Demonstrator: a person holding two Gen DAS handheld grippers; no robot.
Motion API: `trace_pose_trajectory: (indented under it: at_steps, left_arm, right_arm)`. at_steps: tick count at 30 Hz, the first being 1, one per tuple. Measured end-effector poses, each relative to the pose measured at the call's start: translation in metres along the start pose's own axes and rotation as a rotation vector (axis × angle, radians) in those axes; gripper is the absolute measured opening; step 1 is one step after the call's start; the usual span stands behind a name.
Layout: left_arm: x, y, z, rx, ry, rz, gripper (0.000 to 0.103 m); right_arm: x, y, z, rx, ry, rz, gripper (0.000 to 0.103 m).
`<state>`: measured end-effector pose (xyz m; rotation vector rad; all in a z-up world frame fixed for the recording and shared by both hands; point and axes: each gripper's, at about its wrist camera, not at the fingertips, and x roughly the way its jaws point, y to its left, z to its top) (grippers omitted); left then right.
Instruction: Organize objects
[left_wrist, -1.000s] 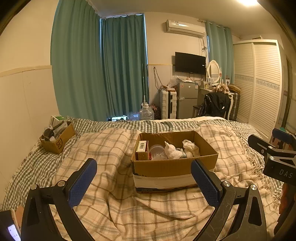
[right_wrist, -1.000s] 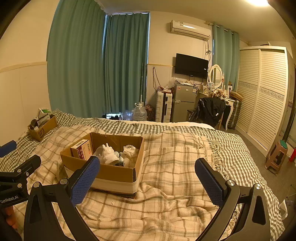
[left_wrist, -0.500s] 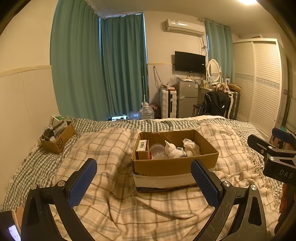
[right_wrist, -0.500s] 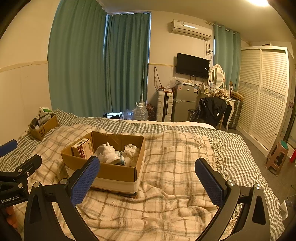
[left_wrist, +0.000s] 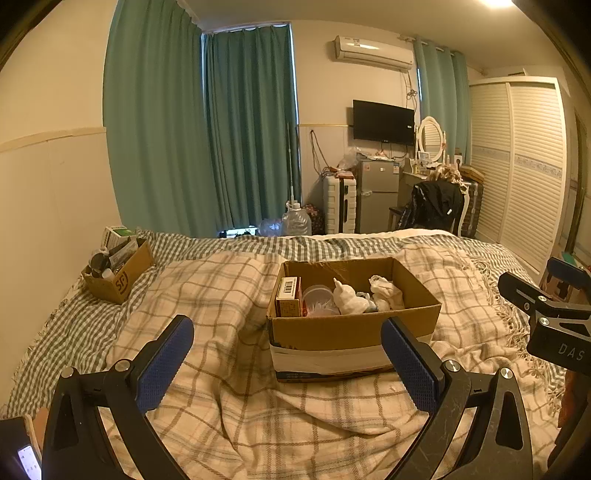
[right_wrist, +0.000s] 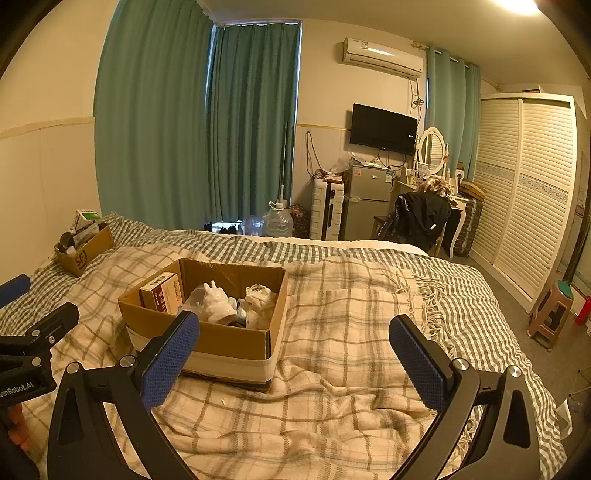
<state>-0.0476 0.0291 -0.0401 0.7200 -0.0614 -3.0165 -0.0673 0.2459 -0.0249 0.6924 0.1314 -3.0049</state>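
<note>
A brown cardboard box (left_wrist: 354, 328) sits on the plaid blanket in the middle of the bed; it also shows in the right wrist view (right_wrist: 221, 339). It holds a small carton (left_wrist: 288, 297), a clear plastic tub (left_wrist: 319, 295), a white figurine (left_wrist: 347, 299) and a crumpled white cloth (left_wrist: 386, 293). My left gripper (left_wrist: 288, 363) is open and empty, just in front of the box. My right gripper (right_wrist: 295, 360) is open and empty, to the right of the box.
A smaller cardboard box (left_wrist: 118, 271) full of items sits at the bed's far left by the wall. Beyond the bed are a water jug (left_wrist: 295, 221), a fridge (left_wrist: 376, 195), a chair with a black jacket (left_wrist: 432, 206) and a wardrobe (left_wrist: 517, 166). A stool (right_wrist: 552, 310) stands right of the bed.
</note>
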Motion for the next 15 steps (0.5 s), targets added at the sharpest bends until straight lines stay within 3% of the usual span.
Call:
trace_pose_trajectory:
  at_steps: [15]
  left_arm:
    - [-0.0006, 0.0017, -0.0019, 0.013, -0.01, -0.007, 0.103]
  right_arm:
    - [0.0015, -0.0007, -0.0019, -0.003, 0.007, -0.001, 0.103]
